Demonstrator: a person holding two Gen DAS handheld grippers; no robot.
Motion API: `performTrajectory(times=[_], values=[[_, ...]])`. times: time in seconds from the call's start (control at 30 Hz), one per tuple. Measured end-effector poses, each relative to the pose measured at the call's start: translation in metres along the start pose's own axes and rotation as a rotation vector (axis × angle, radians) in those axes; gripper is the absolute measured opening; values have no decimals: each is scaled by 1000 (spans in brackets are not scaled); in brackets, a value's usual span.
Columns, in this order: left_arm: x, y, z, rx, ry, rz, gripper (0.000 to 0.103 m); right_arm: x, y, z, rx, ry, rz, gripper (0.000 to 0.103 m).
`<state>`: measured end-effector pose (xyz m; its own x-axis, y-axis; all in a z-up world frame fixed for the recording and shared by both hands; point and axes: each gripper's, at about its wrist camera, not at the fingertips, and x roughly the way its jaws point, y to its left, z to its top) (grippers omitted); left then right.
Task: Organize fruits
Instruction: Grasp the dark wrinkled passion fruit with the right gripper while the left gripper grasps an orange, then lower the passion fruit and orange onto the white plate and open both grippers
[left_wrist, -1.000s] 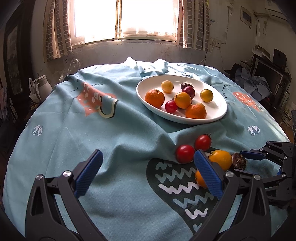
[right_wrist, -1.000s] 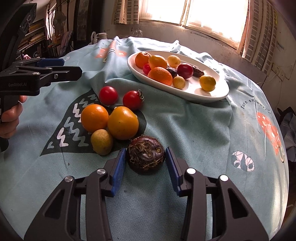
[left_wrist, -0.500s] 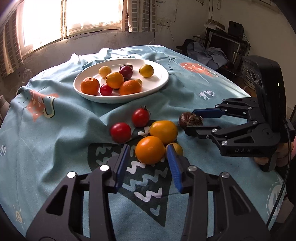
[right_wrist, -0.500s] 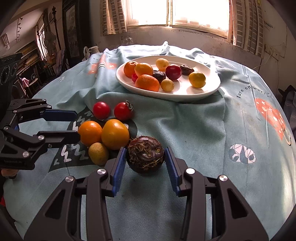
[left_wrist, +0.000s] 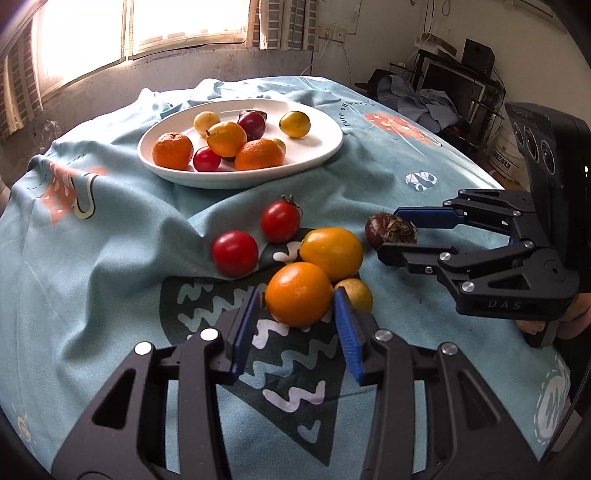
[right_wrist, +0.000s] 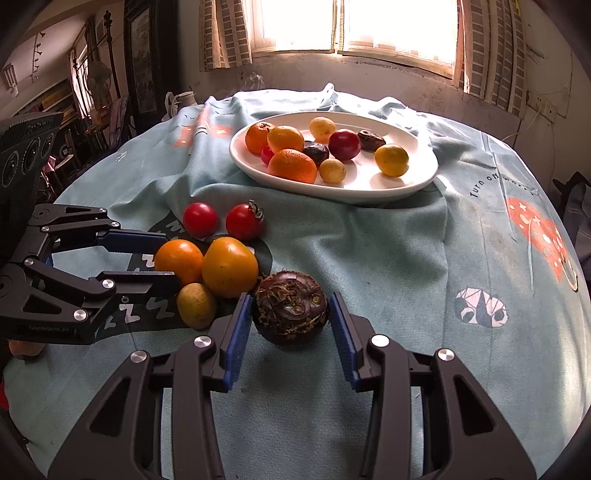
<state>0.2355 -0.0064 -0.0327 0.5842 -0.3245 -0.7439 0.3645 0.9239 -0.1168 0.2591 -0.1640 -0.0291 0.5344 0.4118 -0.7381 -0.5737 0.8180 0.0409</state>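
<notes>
A white plate (left_wrist: 317, 155) (right_wrist: 421, 181) at the back holds several fruits. Loose on the cloth lie two red tomatoes (left_wrist: 235, 253) (right_wrist: 200, 219), a yellow-orange fruit (left_wrist: 331, 253) (right_wrist: 229, 271), an orange (left_wrist: 298, 294) (right_wrist: 178, 260), a small yellow fruit (left_wrist: 355, 294) (right_wrist: 195, 305) and a dark wrinkled fruit (left_wrist: 388, 234) (right_wrist: 291, 312). My left gripper (left_wrist: 295, 325) (right_wrist: 147, 258) is open with the orange between its pads. My right gripper (right_wrist: 291, 332) (left_wrist: 400, 234) is open around the dark fruit, small gaps showing on both sides.
A blue patterned cloth (left_wrist: 110, 236) covers the round table and is wrinkled near the plate. A window (right_wrist: 354, 26) is behind. Shelves and clutter (left_wrist: 454, 81) stand beyond the table's right edge.
My left gripper swung right, narrowed and came in around the orange. My right gripper stayed around the dark fruit, and its jaws have spread slightly.
</notes>
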Motion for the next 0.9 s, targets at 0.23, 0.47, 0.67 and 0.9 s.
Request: performTrajectory(times=[0.23, 0.47, 0.67, 0.9], values=[[10, 6, 6, -62, 12, -43, 41, 1, 0, -1, 3, 3, -7, 43], [8, 1, 4, -38, -5, -5, 40, 0, 0, 0, 3, -5, -8, 43], [-4, -4, 0, -16, -35, 15, 40, -3, 1, 1, 4, -13, 11, 43], [-17, -6, 6, -36, -94, 29, 40, -17, 5, 11, 46, -105, 149, 43]])
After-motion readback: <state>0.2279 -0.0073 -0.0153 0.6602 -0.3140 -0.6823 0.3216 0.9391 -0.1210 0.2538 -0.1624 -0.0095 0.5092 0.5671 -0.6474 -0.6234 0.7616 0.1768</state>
